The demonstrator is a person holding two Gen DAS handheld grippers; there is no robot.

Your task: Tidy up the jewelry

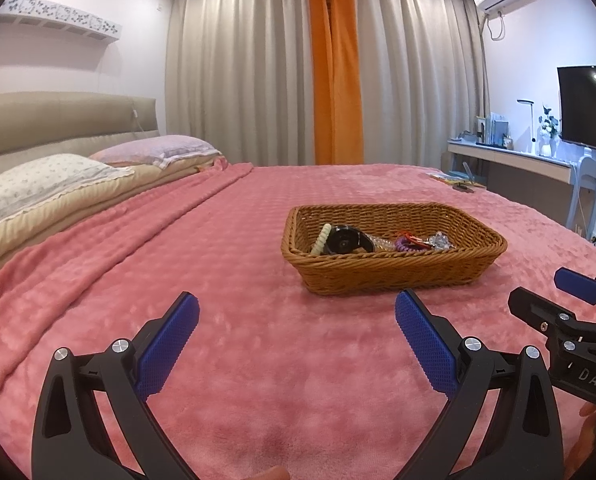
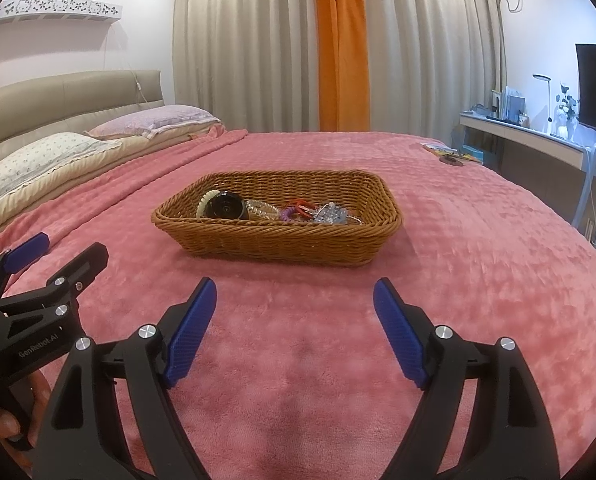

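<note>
Nearest, two hand-held grippers hover low over a pink blanket (image 1: 258, 360) on a bed, side by side. The left gripper (image 1: 296, 316) has its blue pads spread wide with nothing between them. The right gripper (image 2: 294, 302) is likewise spread and holds nothing.

Just beyond them, in the middle of the bed, sits a shallow woven basket (image 2: 282, 240). All the small pieces in view lie inside it, bunched along its floor: a pale green coil band (image 1: 321, 240) at the left end, a black round piece (image 1: 343, 242) touching it, a clear beaded piece (image 2: 262, 209), purple and red bits (image 2: 294, 210), and a sparkly silver piece (image 2: 329, 213) toward the right.

No jewelry shows loose on the blanket near the grippers. This fits either pieces gathered in, or a jumble waiting to be sorted out; the views do not settle which.

Any pick here calls for coming down over the rim, pads straddling one piece only, since neighbours touch and may snag.

Farther back are pillows (image 1: 38, 184), curtains (image 1: 258, 60) and a desk (image 1: 509, 160).
</note>
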